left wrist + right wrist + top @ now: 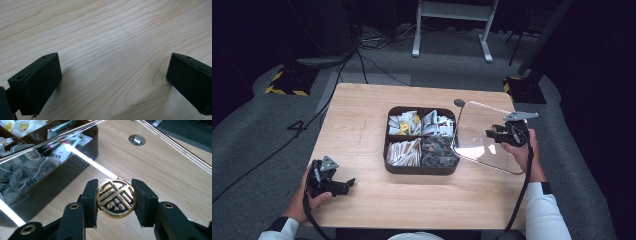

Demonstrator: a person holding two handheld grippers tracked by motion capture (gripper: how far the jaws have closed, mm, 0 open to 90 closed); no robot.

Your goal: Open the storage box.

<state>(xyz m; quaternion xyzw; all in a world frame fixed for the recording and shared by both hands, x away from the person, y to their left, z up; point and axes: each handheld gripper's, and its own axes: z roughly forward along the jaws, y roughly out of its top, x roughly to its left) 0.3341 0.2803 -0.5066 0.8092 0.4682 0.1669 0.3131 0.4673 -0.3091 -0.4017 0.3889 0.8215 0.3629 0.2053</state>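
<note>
Lid (pixel 482 137), clear, carried tilted by its gold knob (pixel 116 198); right gripper (pixel 116 200) clamped on knob, beside tea box (pixel 422 167). Left gripper (pixel 112 82) open, idle on table (pixel 105 32). Step: covering or uncovering, unclear. Next: keep it level.

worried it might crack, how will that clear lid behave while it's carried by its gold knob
The clear lid looks like a rigid pane, so it should stay flat, not sag. Held only by the round gold knob in the right tool, it may swivel or tilt. Its glossy edge by the box could chip if knocked.
</note>
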